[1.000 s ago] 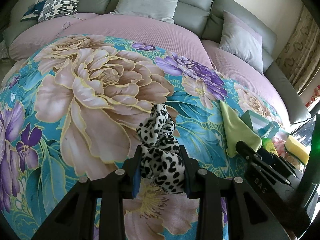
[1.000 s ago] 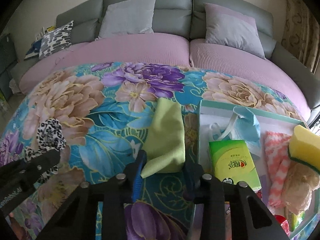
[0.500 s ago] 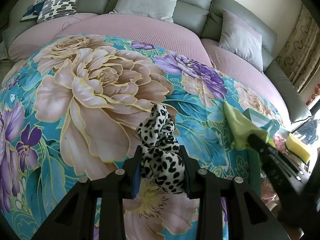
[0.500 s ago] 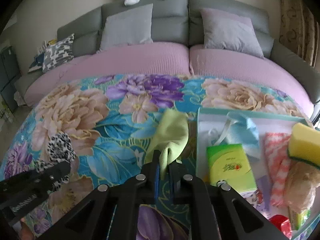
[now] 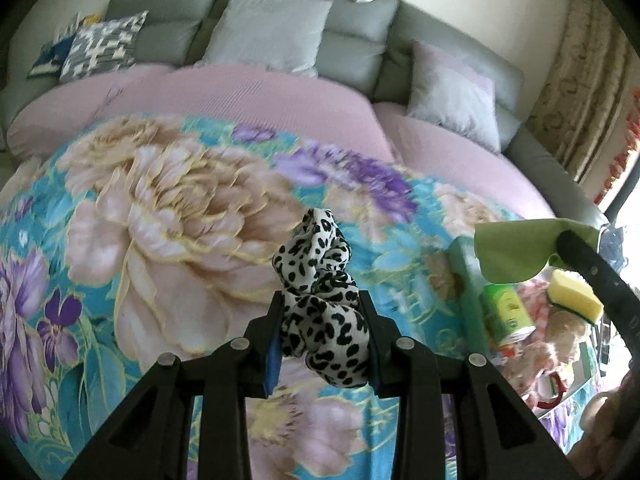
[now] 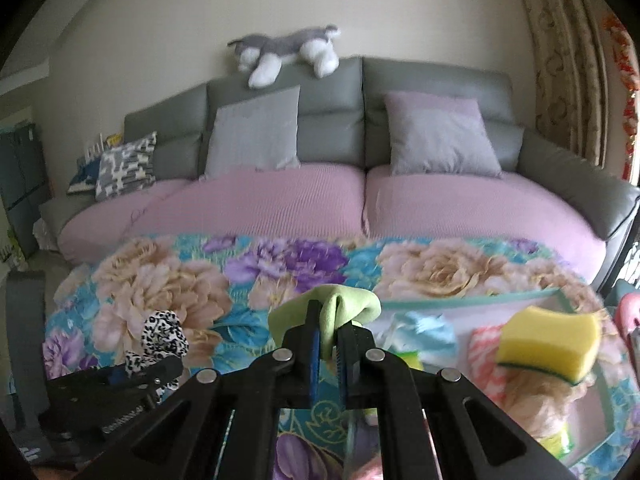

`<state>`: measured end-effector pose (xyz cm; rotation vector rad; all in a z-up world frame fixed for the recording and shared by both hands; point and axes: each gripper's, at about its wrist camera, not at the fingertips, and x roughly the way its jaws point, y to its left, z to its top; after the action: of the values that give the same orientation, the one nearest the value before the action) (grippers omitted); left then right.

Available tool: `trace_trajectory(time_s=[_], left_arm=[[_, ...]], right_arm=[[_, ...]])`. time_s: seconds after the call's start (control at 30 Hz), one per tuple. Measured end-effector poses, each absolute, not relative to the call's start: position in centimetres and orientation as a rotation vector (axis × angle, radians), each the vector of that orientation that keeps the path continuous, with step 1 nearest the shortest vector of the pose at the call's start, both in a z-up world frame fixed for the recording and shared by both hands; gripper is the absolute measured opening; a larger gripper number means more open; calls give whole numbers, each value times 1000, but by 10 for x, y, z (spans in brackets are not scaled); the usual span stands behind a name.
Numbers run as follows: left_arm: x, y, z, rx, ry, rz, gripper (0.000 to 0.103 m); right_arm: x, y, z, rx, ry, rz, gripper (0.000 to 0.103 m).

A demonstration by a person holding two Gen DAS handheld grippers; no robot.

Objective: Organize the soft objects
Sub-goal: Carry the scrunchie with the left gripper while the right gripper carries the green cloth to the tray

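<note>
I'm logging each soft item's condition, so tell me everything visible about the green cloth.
The green cloth is a plain lime-green piece with a soft, matte look, like microfibre. It is bunched into folds and pinched between the jaws of the right gripper, which are shut on it. It hangs clear of the floral blanket, beside the tray of soft items. In the left wrist view it drapes as a flat flap. Only the jaws touch it.

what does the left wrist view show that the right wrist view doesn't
Only the left wrist view: the left tongs seen head-on, shut on the leopard-print scrunchie, and a green tissue pack in the tray.
Only the right wrist view: the right tongs shut on the green cloth, plus the whole plush dog on the sofa back.
Both: scrunchie, cloth, yellow sponge, floral cover, grey sofa.
</note>
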<state>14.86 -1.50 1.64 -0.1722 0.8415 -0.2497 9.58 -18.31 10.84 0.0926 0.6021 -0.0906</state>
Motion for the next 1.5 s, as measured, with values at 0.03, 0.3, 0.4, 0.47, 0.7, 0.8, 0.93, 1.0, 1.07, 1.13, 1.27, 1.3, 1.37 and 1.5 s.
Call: trace_trajectory(time_s=[0.03, 0.3, 0.4, 0.47, 0.7, 0.8, 0.93, 1.0, 1.07, 1.13, 1.27, 1.3, 1.37, 1.5], left_arm=[[147, -20, 21, -166, 820, -269, 35], [130, -76, 50, -74, 689, -429, 35], [124, -97, 56, -57, 657, -499, 35], [120, -112, 58, -35, 642, -535, 35], [109, -156, 55, 1, 631, -632, 35], [107, -173, 51, 21, 636, -663, 35], [101, -189, 47, 60, 646, -685, 35], [100, -194, 43, 70, 655, -688, 35], [98, -196, 41, 74, 665, -691, 35], [99, -198, 38, 69, 681, -698, 36], [99, -204, 32, 82, 697, -711, 36], [97, -206, 31, 93, 699, -711, 36], [96, -208, 29, 103, 704, -710, 36], [98, -207, 28, 103, 719, -707, 36]], right_arm=[[91, -187, 114, 95, 584, -102, 7], [66, -227, 132, 132, 540, -195, 7], [55, -244, 138, 143, 526, -234, 7], [49, -255, 140, 151, 522, -259, 7], [37, -283, 138, 184, 535, -306, 7], [34, -287, 138, 187, 539, -310, 7], [31, -294, 135, 190, 553, -301, 7], [31, -296, 132, 187, 568, -296, 7], [31, -299, 129, 189, 581, -297, 7], [31, -301, 126, 193, 589, -295, 8], [33, -305, 118, 199, 618, -288, 8], [33, -306, 116, 204, 627, -284, 8], [35, -308, 111, 207, 651, -281, 8], [37, -311, 105, 214, 683, -284, 10]])
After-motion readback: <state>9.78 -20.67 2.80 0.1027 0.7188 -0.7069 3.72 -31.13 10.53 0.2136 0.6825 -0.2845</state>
